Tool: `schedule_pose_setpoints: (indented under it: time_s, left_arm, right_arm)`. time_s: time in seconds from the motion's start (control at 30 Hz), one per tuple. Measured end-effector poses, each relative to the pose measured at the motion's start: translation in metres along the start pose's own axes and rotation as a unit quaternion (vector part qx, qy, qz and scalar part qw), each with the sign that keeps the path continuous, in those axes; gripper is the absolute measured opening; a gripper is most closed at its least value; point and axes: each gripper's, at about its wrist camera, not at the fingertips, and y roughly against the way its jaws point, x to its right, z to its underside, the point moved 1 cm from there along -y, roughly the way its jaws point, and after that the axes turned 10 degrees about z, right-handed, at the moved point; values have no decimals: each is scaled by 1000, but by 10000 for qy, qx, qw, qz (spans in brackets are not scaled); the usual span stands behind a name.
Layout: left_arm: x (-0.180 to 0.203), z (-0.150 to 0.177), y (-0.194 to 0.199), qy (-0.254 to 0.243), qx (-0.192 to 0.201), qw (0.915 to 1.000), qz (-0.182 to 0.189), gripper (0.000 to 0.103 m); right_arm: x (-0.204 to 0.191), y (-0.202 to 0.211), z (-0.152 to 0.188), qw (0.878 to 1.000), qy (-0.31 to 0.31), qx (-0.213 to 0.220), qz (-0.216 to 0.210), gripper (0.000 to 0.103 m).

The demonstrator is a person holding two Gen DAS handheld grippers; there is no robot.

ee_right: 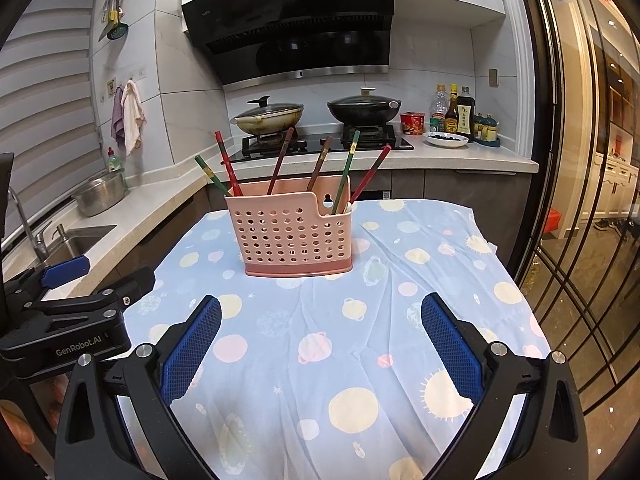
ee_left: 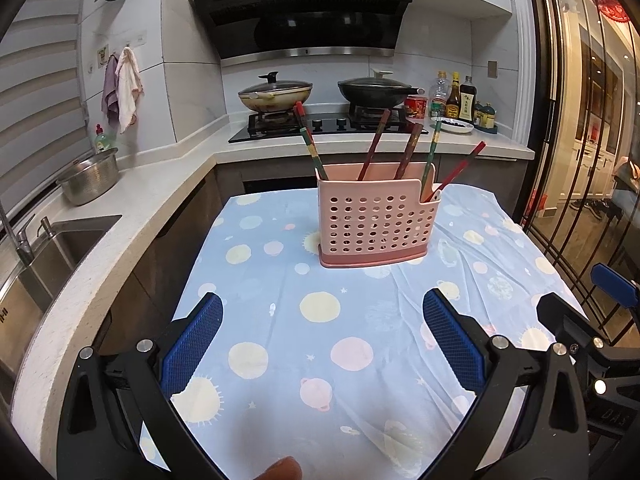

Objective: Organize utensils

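A pink perforated utensil holder (ee_left: 374, 226) (ee_right: 294, 232) stands upright at the far middle of the table. Several red and green chopsticks (ee_left: 374, 146) (ee_right: 280, 166) lean in it, fanned out above its rim. My left gripper (ee_left: 322, 314) hovers open over the cloth, well short of the holder, with nothing between its blue pads (ee_left: 194, 346). My right gripper (ee_right: 320, 316) is likewise open and empty, a similar distance in front of the holder. In the left wrist view the right gripper's body (ee_left: 576, 332) shows at the right edge; in the right wrist view the left gripper's body (ee_right: 76, 320) shows at the left.
The table wears a light blue cloth with planet prints (ee_left: 320, 340) (ee_right: 360, 340). A counter with sink (ee_left: 52, 248) and steel colander (ee_left: 90, 178) runs along the left. Behind are a stove with two lidded woks (ee_right: 268, 114), sauce bottles (ee_right: 454, 110), and a glass partition (ee_right: 580, 200) at right.
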Motion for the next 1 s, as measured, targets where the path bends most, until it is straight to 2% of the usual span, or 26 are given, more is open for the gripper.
schedule_pose_setpoints:
  time_s: [0.2,1.0]
  left_arm:
    - [-10,2,0,277,-4,9996,25,96]
    - [-12,4,0,230,120,9995,-153,96]
  right_arm:
    - [2,-1,1,10000,11,-30,25,97]
    - [4,-6,6,10000,-8,-73,53,97]
